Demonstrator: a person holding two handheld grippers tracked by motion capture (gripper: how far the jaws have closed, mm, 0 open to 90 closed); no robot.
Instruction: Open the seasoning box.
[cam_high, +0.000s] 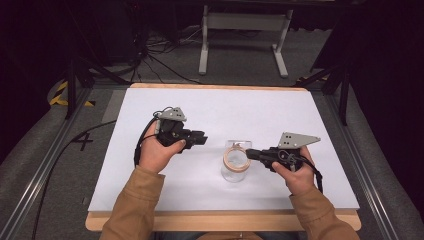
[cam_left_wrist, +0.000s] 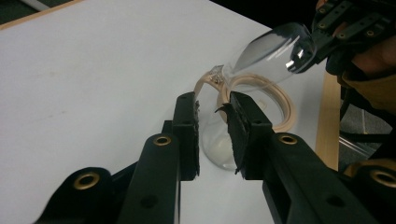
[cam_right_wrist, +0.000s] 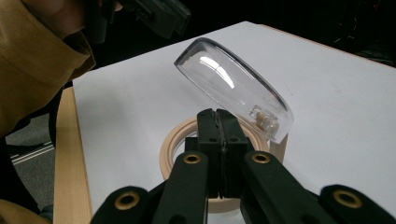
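Clear glass jar (cam_high: 235, 167) with a beige rim ring and hinged clear lid (cam_right_wrist: 231, 88) stands mid-bench (cam_high: 300, 107). At its 3 o'clock, the right gripper (cam_right_wrist: 220, 140) clamps the rim; any jerk tips it. At 9 o'clock, the left gripper (cam_left_wrist: 212, 126), jaws parted, empty, could knock the raised lid.

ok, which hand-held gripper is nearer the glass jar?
Right. The right hand-held gripper is shut at the jar's tan rim, under the raised clear lid. The left hand-held gripper sits apart from the jar on its left, jaws slightly parted and holding nothing.
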